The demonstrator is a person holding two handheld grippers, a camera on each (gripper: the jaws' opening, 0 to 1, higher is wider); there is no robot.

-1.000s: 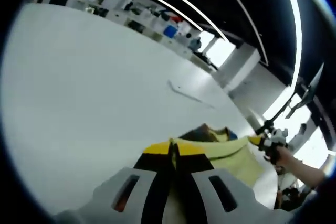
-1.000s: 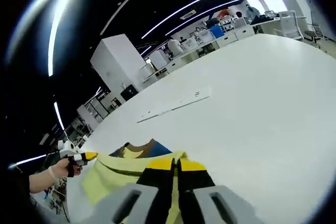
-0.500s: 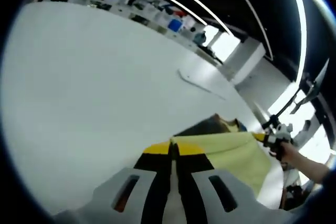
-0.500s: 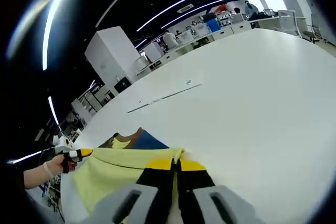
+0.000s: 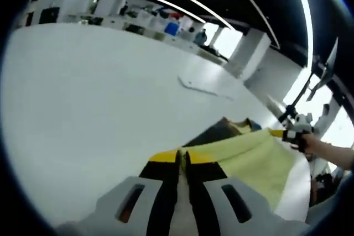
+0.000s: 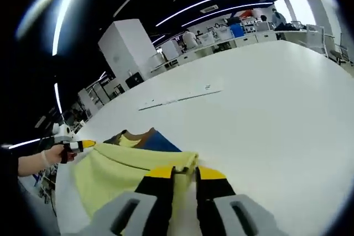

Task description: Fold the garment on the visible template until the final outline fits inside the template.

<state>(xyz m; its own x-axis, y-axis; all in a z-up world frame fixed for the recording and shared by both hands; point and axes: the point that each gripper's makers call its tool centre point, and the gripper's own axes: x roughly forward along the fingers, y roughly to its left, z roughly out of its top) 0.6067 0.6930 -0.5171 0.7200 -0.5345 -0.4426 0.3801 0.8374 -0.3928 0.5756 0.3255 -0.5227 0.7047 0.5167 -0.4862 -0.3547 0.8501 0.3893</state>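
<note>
A pale yellow garment (image 6: 113,172) with a blue and brown neck part (image 6: 145,137) is stretched low over the white table (image 6: 276,109). In the right gripper view my right gripper (image 6: 185,173) stands open, and the garment's near corner lies just ahead of the gap between its jaws. Far left, a hand holds my left gripper (image 6: 77,146) at the opposite corner. In the left gripper view my left gripper (image 5: 183,156) is shut on the garment's (image 5: 249,156) edge. At the right side the right gripper (image 5: 293,134) sits at the other corner. A thin grey strip (image 6: 180,98) (image 5: 204,89) lies further out on the table.
Beyond the table's far edge stand desks with boxes and people (image 6: 238,31). A tall white block (image 6: 127,53) rises at the back left. The white tabletop (image 5: 83,92) stretches wide around the garment.
My right gripper's jaws have parted; before, they were shut on the garment's corner. The garment lies lower and more spread out. The left gripper stays shut on its edge.
</note>
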